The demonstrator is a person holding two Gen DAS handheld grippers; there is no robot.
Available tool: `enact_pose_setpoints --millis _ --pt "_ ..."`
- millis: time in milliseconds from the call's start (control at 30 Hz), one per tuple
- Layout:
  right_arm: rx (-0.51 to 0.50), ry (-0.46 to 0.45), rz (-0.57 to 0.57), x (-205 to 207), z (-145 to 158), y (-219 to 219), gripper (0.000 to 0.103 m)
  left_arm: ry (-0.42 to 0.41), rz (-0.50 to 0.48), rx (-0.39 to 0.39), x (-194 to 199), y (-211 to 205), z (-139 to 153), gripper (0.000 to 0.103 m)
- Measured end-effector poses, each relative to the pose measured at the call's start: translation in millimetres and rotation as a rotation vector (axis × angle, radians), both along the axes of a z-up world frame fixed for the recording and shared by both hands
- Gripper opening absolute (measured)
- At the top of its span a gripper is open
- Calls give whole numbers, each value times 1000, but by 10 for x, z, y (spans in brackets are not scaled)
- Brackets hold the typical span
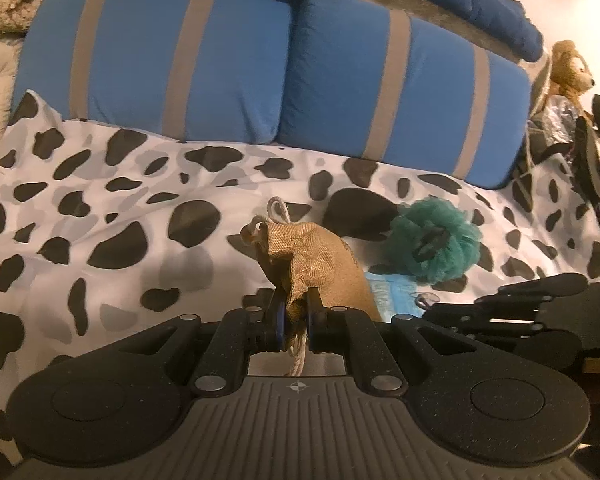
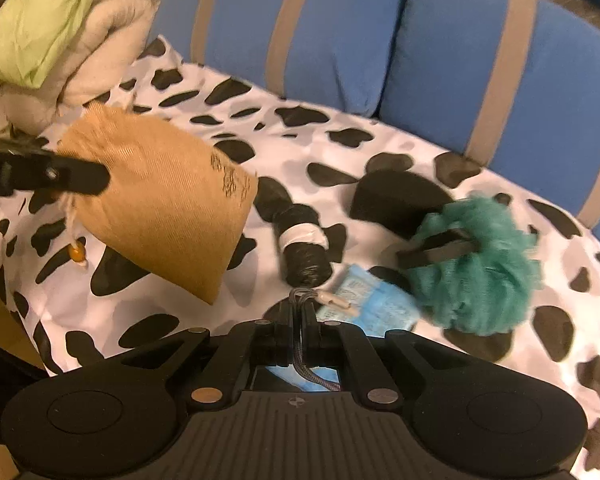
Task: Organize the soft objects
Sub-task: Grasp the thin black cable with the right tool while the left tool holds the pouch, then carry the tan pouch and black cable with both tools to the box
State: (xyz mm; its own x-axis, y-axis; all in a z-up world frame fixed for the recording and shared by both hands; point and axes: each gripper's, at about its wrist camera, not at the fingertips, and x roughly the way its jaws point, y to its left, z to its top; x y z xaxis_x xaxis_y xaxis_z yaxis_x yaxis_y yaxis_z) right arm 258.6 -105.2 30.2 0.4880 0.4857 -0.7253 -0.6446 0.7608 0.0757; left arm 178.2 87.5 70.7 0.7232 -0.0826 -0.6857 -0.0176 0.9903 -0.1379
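Where the left wrist view looks down, left gripper [image 1: 293, 322] closed on the gathered mouth of a tan burlap drawstring pouch [image 1: 320, 268], cloth and pale cord pinched between the blue pads. Pouch body lifted ahead of the fingers, above a cow-print bedspread [image 1: 100, 208]; contents hidden, neck bunched shut. Just right of the pouch, a teal mesh bath pouf [image 1: 436, 244] on the bedspread, with a light blue packet [image 1: 392, 290] just beside it. Right gripper [image 1: 540, 312] seen side-on at the right edge, fingers together. Two blue pillows with grey stripes [image 1: 180, 60] along the back, a brown plush bear [image 1: 570, 70] at far right.

Where the right wrist view looks forward, right gripper [image 2: 299, 326] closed on a thin dark braided cord [image 2: 300, 344] running between the fingers; what the cord belongs to cannot be told. Pouch [image 2: 168, 204] hanging at left from the left gripper [image 2: 76, 174], black print on its side, an orange bead [image 2: 77, 254] on its cord. Rolled black bundle with a white band [image 2: 300, 240] on the bedspread [image 2: 480, 360] at centre, packet [image 2: 376, 304] and pouf [image 2: 476, 268] to its right, touching each other. Pale green cloth [image 2: 40, 28] on beige bedding [image 2: 100, 60] at upper left.
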Motion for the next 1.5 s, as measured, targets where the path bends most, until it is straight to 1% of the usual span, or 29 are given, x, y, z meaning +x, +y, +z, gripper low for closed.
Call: enact_pose_setpoints --millis 133,300,367,467,633,967,1067,1200,1400,1500 --pt "7 3 -31 -115 74 -206 6 -6 -35 -22 -33 -103 1 10" --pt "8 10 -56 -346 127 -437 6 7 -80 -55 -109 -231 -34 10" --pt "6 13 -58 -442 131 -497 6 23 -93 -54 -149 -273 -76 10" --pt "4 25 -55 -603 122 -580 6 53 -101 -75 -217 -292 -139 10" --pt "8 62 -58 -837 99 -697 6 70 -127 -107 -383 -364 -178 10" --pt "41 127 -86 -1288 126 -1025 6 105 -211 -141 -701 -589 -253 10" --pt "50 140 -101 -1430 125 -1139 6 128 -223 -164 -800 -611 -290 10" --pt "64 156 -103 -1642 137 -1240 6 155 -241 -176 -954 -643 -336 10" --pt "77 175 -94 -1898 165 -1298 6 192 -275 -195 -1215 -700 -380 10" --pt "96 192 -78 -2002 182 -1305 6 228 -284 -216 -1353 -719 -414 10"
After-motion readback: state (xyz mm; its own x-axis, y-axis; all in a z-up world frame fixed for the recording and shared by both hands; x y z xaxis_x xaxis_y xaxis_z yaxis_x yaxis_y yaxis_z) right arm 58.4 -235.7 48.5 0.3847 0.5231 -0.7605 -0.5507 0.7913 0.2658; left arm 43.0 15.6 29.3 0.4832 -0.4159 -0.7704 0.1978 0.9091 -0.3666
